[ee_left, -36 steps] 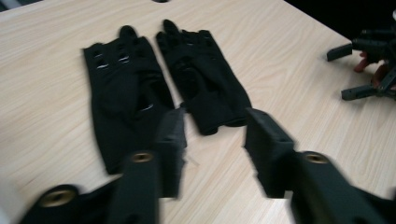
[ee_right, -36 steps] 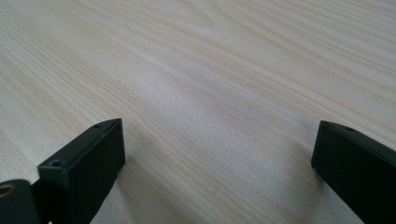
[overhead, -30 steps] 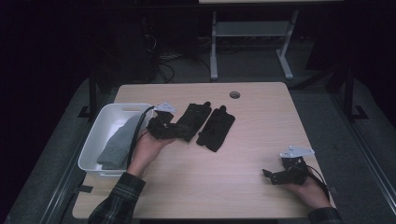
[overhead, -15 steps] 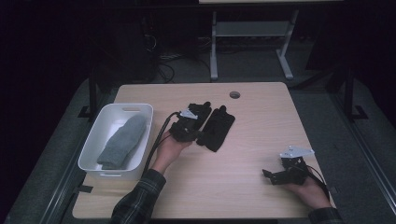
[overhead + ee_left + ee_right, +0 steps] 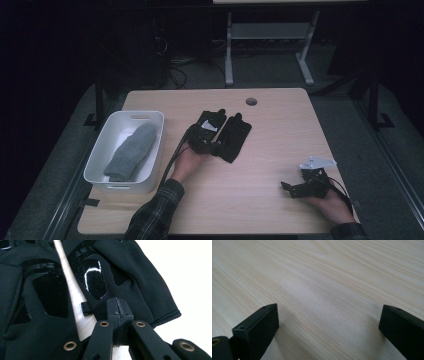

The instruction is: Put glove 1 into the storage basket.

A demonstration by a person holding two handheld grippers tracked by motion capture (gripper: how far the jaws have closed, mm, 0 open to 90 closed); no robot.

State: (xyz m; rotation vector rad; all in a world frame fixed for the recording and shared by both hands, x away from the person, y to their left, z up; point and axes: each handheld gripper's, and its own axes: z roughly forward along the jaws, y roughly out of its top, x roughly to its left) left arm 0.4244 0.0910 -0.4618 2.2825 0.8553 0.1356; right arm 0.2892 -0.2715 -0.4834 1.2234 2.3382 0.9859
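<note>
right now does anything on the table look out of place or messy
Nothing stands out. Two black gloves lie flat side by side mid-table, slightly angled, and a grey sock lies inside the white bin. The left gripper, jaws shut, sits at the cuff edge of one glove.

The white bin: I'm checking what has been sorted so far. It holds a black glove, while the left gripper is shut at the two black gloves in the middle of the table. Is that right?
Not quite. The white bin holds a grey sock, not a black glove, as the high view shows. The rest stands: the left gripper is shut at the two black gloves.
</note>
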